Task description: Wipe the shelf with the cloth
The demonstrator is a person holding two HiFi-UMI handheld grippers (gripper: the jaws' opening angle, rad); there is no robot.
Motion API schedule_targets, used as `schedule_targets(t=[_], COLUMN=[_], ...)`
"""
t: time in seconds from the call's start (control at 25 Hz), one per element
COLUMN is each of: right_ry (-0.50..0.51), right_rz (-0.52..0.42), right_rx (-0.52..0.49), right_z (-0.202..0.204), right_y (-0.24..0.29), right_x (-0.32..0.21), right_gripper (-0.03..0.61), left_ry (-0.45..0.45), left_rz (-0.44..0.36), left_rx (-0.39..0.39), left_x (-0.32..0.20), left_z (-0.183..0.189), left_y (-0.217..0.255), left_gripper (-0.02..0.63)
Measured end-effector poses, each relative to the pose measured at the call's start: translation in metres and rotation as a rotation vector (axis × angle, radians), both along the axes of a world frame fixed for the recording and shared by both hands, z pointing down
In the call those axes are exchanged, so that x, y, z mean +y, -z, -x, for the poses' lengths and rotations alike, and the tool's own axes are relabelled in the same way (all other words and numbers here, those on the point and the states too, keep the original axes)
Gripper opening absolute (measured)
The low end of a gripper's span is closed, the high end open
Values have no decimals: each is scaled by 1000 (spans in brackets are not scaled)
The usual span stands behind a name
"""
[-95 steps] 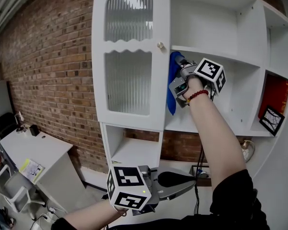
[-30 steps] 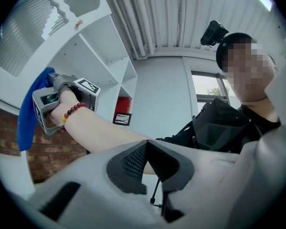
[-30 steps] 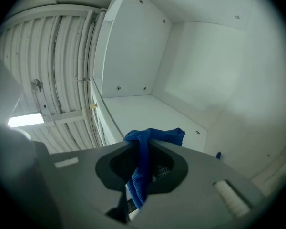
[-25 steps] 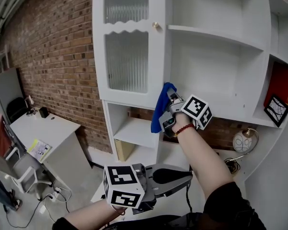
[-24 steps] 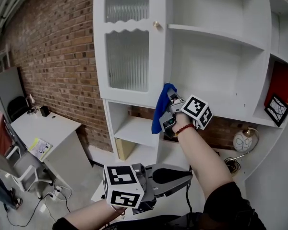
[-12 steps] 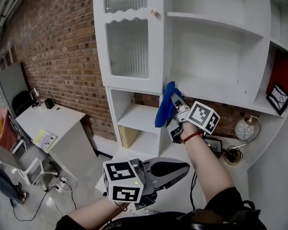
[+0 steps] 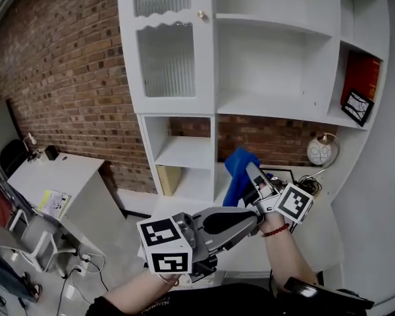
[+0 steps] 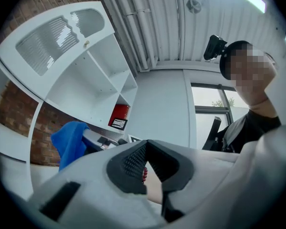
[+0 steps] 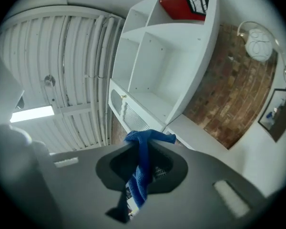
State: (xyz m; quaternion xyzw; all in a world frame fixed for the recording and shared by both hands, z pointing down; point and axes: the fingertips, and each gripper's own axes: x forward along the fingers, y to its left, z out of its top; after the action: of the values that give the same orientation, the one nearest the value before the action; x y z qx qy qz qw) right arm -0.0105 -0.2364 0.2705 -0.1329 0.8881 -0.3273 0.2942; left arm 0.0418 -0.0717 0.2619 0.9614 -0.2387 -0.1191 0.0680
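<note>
The white shelf unit (image 7: pixel 270 104) fills the upper half of the head view, with open shelves and a ribbed glass door (image 7: pixel 166 58). My right gripper (image 7: pixel 249 170) is shut on the blue cloth (image 7: pixel 237 171), which it holds in the air well below the open shelves, in front of the low counter. In the right gripper view the blue cloth (image 9: pixel 143 168) hangs pinched between the jaws, with the shelf unit (image 9: pixel 176 56) beyond. My left gripper (image 7: pixel 253 220) is low and shut, with nothing in it. The left gripper view shows its closed jaws and the blue cloth (image 8: pixel 69 140) beside them.
A red box (image 7: pixel 363 76) and a small picture frame (image 7: pixel 357 107) sit in the right-hand shelf bay. A round globe lamp (image 7: pixel 320 151) and a framed picture (image 7: pixel 277 174) stand on the counter. A brick wall (image 7: pixel 66 78) and a white desk (image 7: pixel 59 176) are at left.
My right gripper has carried the blue cloth down and away from the shelves, from the middle shelf to below the open bays. The shelf unit now looks farther off. The left gripper stayed shut.
</note>
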Motion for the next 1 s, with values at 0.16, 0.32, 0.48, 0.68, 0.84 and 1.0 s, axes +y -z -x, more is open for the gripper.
schedule_targets(t=[0.16,0.32,0.48,0.68,0.84,1.0], right_ry=[-57,-112,-193,-212,-237,-247], right_rz=[36,54,100,195,271,334], right_rx=[-20,-2,28,70,162,257], right_z=[-8,-6,-5,2,-4,-8], right_y=[-23,-51,-89,-135,-183,-212], right_x=[63,132,197,265,308,338], right_gripper=[17,17,18,18,18,18], left_ry=[-36,-67,-148,-241,-245,-210], left_rz=[-15,-29,-1,43,85,98], left_rx=[-48,-115,-104,-106,-77,-63], left_x=[51,108,168,231,258,273], left_z=[14,31,42,39,35,30], left_y=[-14,-37,-59,-82,-103,-109], left_gripper=[3,3,3,4,3,3])
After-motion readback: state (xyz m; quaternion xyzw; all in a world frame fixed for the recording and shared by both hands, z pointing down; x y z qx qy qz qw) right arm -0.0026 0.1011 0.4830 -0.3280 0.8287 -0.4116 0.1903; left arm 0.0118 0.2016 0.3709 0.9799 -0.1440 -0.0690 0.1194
